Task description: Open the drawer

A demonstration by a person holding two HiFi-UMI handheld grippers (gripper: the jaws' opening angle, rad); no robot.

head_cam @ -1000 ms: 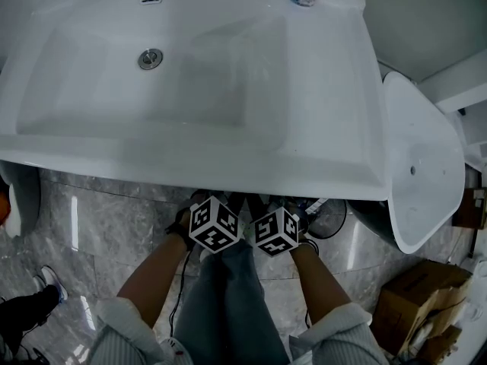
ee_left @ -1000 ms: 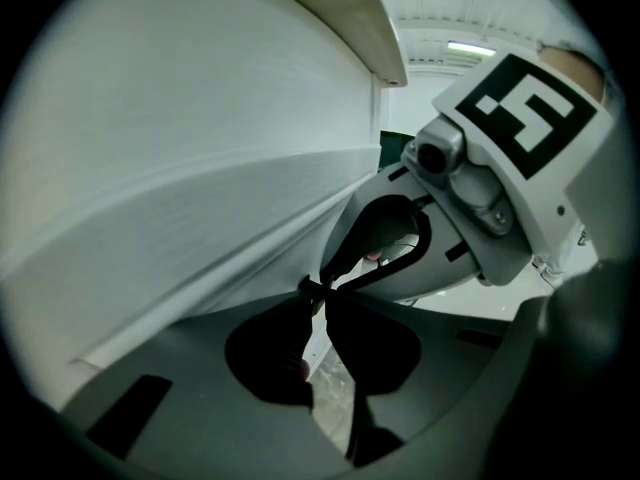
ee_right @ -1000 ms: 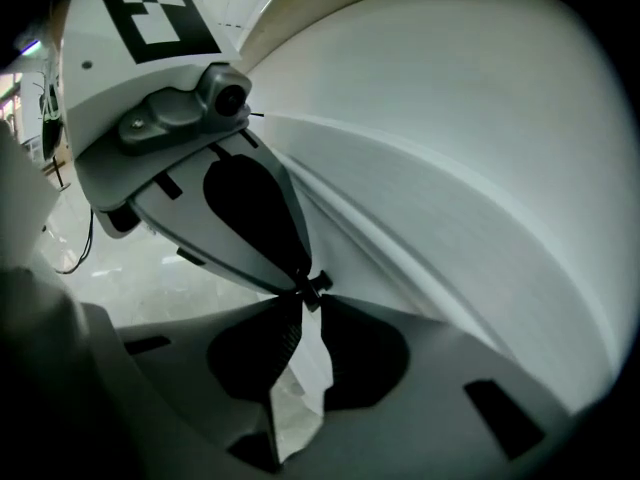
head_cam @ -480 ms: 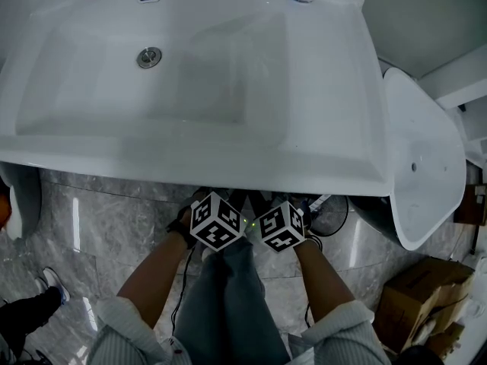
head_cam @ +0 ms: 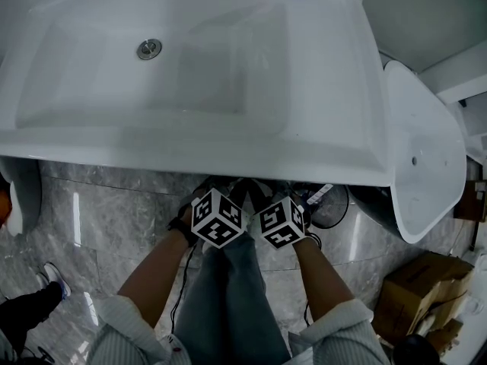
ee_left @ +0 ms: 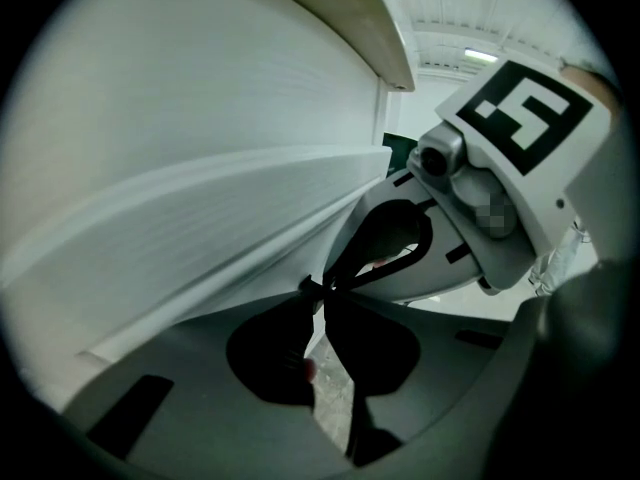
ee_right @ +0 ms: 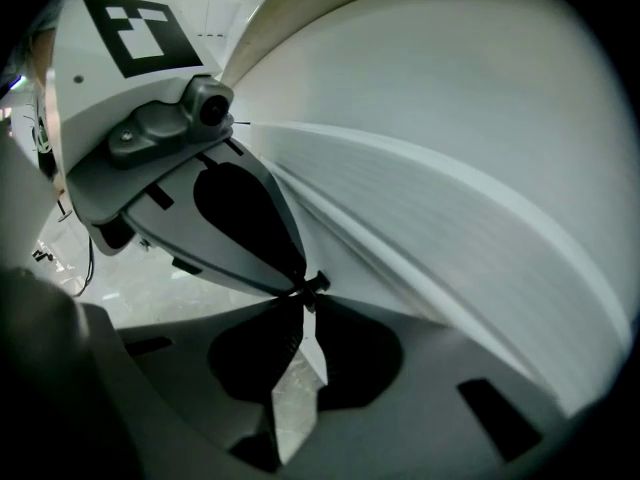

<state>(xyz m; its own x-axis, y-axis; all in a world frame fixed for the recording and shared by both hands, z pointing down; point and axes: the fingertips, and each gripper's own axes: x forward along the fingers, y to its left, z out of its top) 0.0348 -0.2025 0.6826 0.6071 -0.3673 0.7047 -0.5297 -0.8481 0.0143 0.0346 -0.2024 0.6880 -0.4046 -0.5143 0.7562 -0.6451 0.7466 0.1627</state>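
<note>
left gripper (ee_left: 316,290), right gripper (ee_right: 305,290) hovering under white ceramic sink basin (head_cam: 327,128) | fingers pressing together, empty | drawer pulling not yet starting

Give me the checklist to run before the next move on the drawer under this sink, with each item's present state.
1. Left gripper ready to grasp: jaw tips together, nothing seen between them. Not ok.
2. Right gripper ready to grasp: jaw tips together, likewise empty. Not ok.
3. Handle or edge found: only a plain white cabinet front shows. Cannot tell.
4. Both grippers under the sink rim, at the front. Ok.
5. Grippers apart from each other: their tips almost meet. Not ok.
6. Room to pull out: the person's legs stand close before it. Cannot tell.
</note>
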